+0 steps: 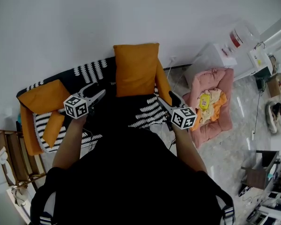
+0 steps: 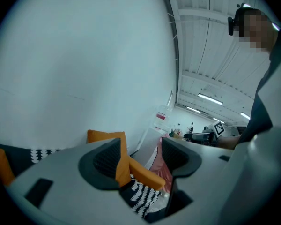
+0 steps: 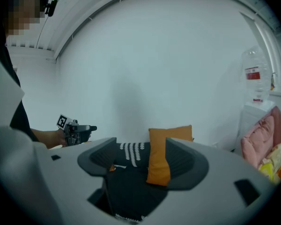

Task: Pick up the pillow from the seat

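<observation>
An orange pillow (image 1: 136,69) stands upright against the wall on a black sofa seat (image 1: 126,109) with white patterned patches. My left gripper (image 1: 102,93) hovers just left of the pillow's lower corner, jaws open and nothing between the pads. My right gripper (image 1: 171,96) is at the pillow's lower right, beside an orange armrest (image 1: 164,83), also open and empty. In the left gripper view the pillow (image 2: 107,137) shows beyond the open left gripper (image 2: 140,156). In the right gripper view the pillow (image 3: 171,135) stands ahead of the open right gripper (image 3: 140,158).
A second orange pillow (image 1: 42,97) lies at the sofa's left end. A pink padded seat (image 1: 210,102) with a yellow item stands right of the sofa, a water dispenser (image 1: 239,36) behind it. A wooden rack (image 1: 4,158) is at the far left.
</observation>
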`<state>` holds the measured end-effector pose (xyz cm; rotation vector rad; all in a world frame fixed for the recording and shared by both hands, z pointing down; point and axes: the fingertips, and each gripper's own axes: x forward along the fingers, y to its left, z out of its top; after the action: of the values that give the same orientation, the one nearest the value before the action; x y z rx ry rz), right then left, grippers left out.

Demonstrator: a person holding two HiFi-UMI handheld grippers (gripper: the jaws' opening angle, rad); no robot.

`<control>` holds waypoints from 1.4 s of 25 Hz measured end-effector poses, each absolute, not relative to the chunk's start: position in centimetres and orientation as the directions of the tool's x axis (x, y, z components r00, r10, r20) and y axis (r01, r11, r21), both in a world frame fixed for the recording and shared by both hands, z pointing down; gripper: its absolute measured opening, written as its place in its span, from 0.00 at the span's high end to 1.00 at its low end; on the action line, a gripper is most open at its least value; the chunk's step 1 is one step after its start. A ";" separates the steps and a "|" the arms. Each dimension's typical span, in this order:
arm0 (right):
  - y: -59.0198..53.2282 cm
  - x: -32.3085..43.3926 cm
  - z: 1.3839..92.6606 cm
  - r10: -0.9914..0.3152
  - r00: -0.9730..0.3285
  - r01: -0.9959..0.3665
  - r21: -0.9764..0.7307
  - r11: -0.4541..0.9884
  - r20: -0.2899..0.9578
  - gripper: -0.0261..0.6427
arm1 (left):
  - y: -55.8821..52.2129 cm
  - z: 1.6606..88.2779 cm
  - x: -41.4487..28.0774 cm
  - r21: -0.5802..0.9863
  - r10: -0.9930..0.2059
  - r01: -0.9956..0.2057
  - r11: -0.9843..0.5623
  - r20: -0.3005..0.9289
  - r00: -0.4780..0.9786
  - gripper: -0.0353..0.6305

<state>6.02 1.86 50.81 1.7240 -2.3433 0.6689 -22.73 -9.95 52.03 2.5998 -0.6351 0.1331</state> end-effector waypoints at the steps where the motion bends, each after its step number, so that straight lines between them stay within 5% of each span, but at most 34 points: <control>1: 1.7 6.1 50.8 -0.866 -0.325 -0.936 -0.260 0.237 0.381 0.47 | -10.1 52.0 -22.7 0.409 -0.415 -0.460 -0.788 0.198 0.888 0.53; 35: -5.3 9.2 53.4 -0.827 -0.385 -0.906 -0.339 0.253 0.411 0.47 | -14.8 54.0 -20.8 0.434 -0.459 -0.524 -0.733 0.254 0.852 0.52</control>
<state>9.15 -5.31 53.43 1.6498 -2.3652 0.8012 -20.80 -14.78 53.96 2.5256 -0.7198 0.1764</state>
